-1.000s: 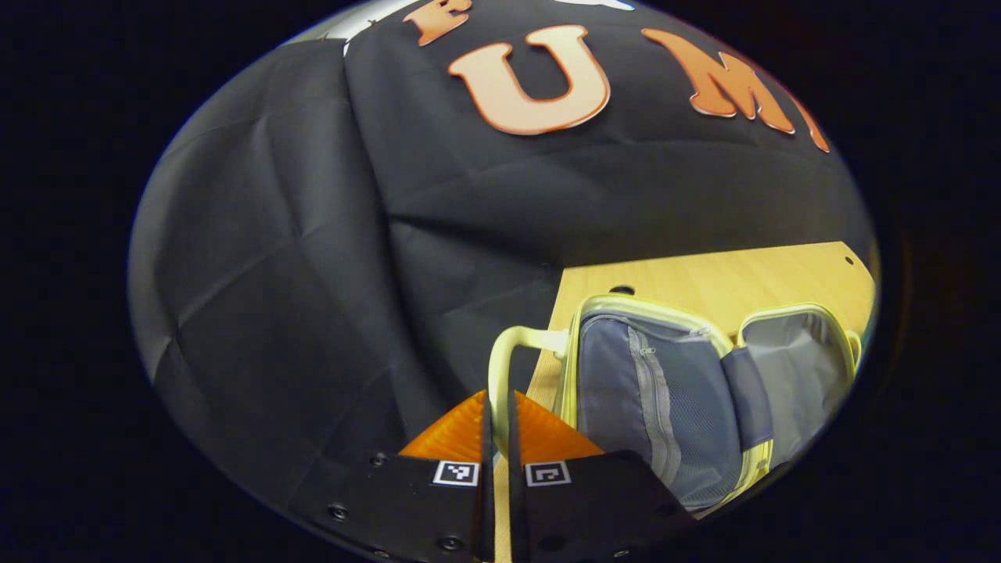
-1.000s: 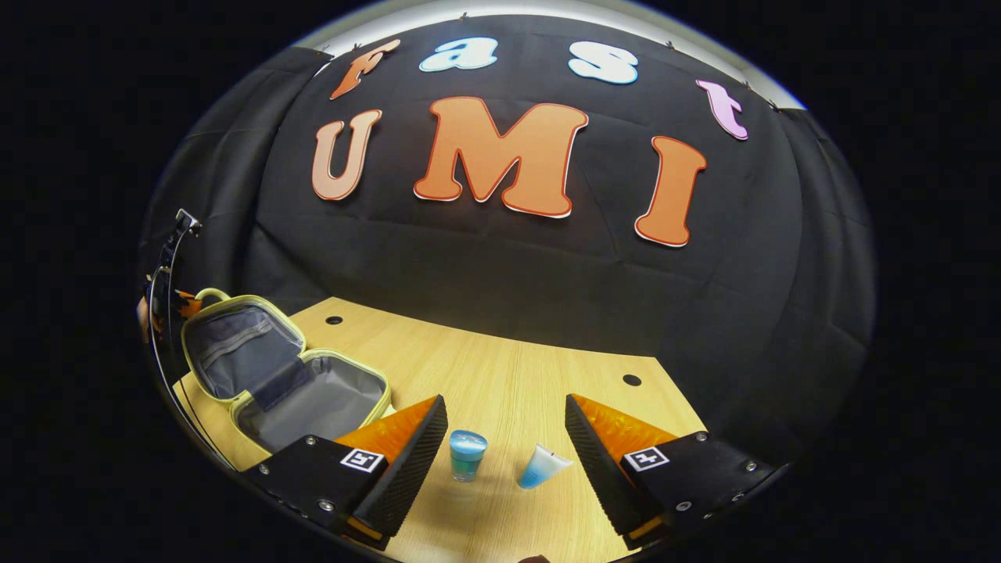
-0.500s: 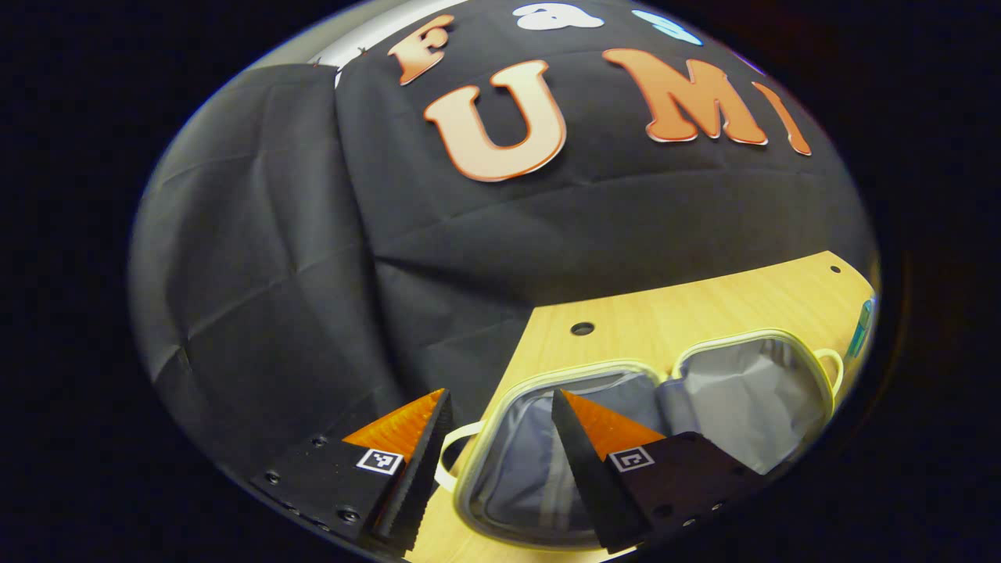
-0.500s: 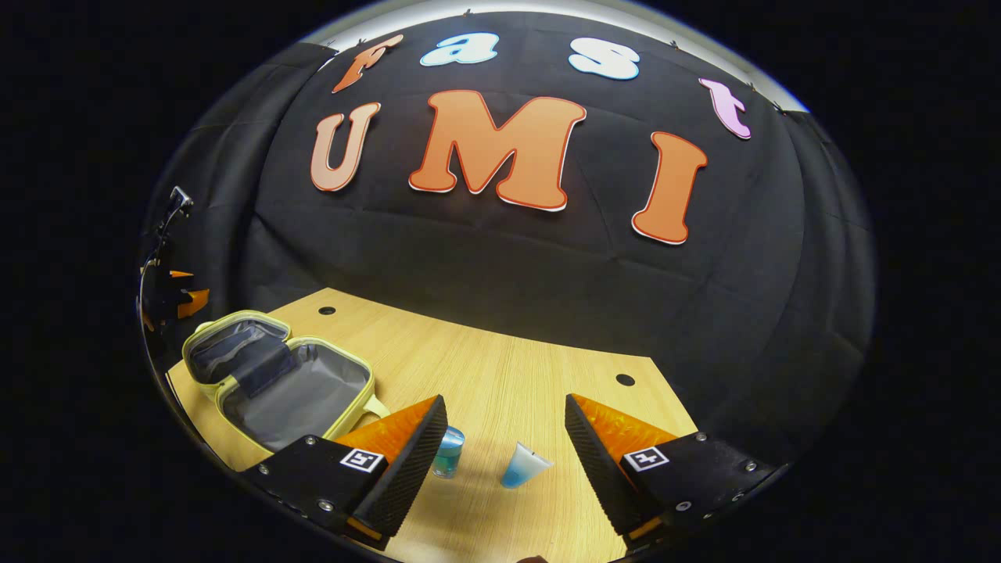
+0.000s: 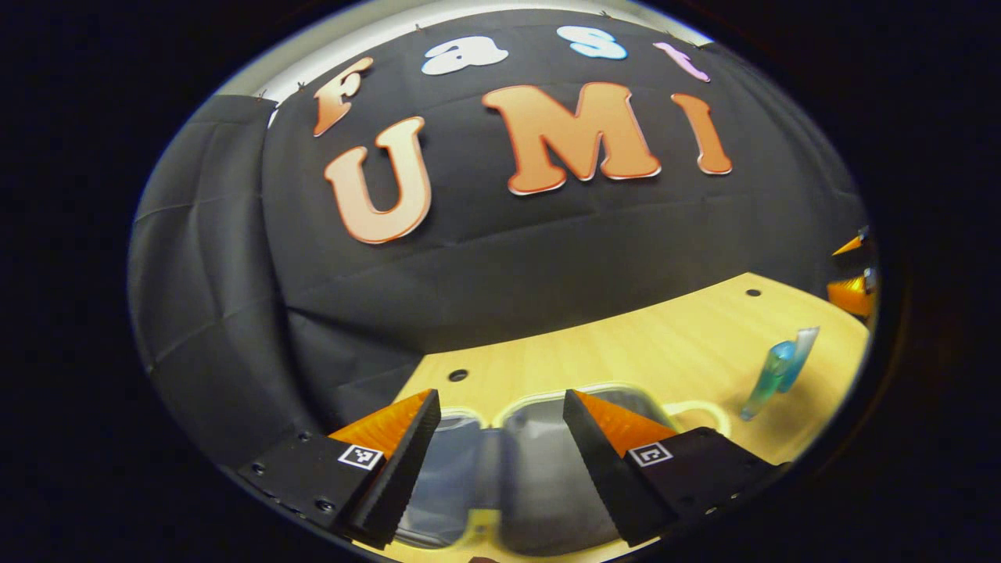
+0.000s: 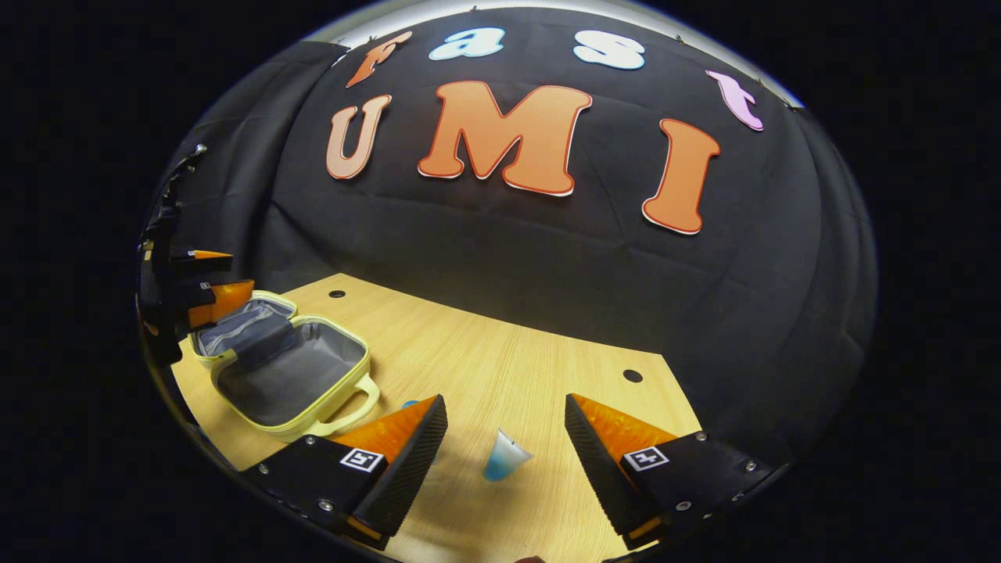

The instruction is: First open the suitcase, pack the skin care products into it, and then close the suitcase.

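Black cloth wall (image 6: 500,258) behind wooden table (image 6: 516,367)

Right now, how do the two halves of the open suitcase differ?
The far half holds a dark pocket panel and sits under the left gripper; the near half shows plain grey lining and carries the handle. Both lie flat on the table, empty, with pale yellow rims.

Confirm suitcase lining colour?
Grey lining, pale yellow rim on the suitcase; clearest in the right gripper view.
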`<state>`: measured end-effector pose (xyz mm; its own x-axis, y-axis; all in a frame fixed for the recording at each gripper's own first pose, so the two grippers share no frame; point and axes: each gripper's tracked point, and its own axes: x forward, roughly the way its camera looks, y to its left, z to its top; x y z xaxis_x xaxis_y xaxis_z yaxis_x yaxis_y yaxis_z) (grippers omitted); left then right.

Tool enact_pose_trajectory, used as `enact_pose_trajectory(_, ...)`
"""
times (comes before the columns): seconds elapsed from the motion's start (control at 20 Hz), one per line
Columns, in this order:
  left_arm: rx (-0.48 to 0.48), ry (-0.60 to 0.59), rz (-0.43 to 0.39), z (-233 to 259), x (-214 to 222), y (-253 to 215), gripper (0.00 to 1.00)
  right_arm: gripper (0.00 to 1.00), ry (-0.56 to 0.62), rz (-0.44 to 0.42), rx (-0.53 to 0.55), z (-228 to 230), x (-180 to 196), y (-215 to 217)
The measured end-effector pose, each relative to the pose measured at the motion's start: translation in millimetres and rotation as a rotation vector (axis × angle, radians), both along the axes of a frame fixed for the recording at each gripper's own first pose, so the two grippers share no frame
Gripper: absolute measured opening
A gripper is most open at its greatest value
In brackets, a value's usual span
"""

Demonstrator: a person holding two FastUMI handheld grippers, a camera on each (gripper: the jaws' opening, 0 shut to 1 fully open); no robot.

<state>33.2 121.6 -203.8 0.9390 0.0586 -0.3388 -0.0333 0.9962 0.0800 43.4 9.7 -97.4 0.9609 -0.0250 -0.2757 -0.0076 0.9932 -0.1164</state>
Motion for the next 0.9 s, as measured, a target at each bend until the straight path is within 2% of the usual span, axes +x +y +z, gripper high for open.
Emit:
enact_pose_trajectory(0.35, -0.066, -0.007, -0.185, 2, 5, -142, 0.98, 0.96, 0.022, 0.064, 0.007, -18, 1, -9)
enact_pose_trajectory(0.5, -0.101, 0.001, -0.238, -8, 2, -191, 0.98, 0.96, 0.030, 0.073, 0.009, -23, -2, -20)
enact_pose_trajectory(0.75, -0.131, 0.029, -0.291, -25, 1, -248, 0.98, 0.96, 0.041, 0.089, 0.002, -30, -7, -39)
enact_pose_trajectory(0.9, -0.148, 0.060, -0.289, -48, 3, -272, 0.98, 0.96, 0.042, 0.108, -0.015, -33, -10, -48)
